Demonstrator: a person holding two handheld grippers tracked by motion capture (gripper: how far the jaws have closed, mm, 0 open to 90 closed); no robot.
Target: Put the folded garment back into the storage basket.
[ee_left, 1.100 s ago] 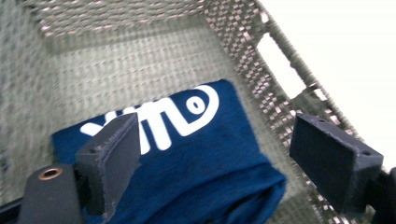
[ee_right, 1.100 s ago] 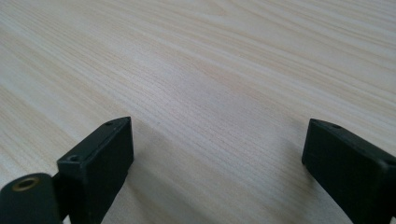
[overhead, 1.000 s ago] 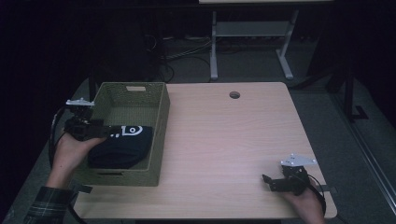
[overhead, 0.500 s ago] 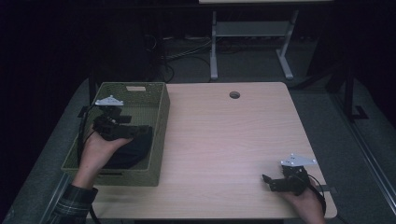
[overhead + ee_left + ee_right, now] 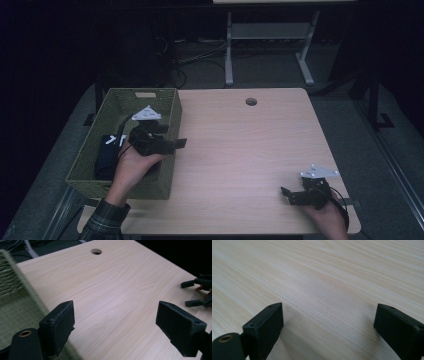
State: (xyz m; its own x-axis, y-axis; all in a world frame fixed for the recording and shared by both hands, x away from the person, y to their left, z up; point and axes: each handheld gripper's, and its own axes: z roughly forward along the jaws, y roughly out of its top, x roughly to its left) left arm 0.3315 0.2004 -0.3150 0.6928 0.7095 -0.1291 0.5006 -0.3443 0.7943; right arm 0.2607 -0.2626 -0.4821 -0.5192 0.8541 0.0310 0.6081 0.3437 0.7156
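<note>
The left gripper (image 5: 172, 143), jaws wide and empty, hangs over the basket (image 5: 165, 175) rim and could snag the wall, tipping it. The dark garment (image 5: 106, 157) lies inside. The right gripper (image 5: 295, 195) rests open and empty.

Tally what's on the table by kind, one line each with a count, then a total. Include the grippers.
Green woven basket: 1
Dark folded garment with white print, in the basket: 1
Grippers, both open and empty: 2, the left gripper above the basket's right wall and the right gripper low near the table's front right corner
Total: 4
</note>
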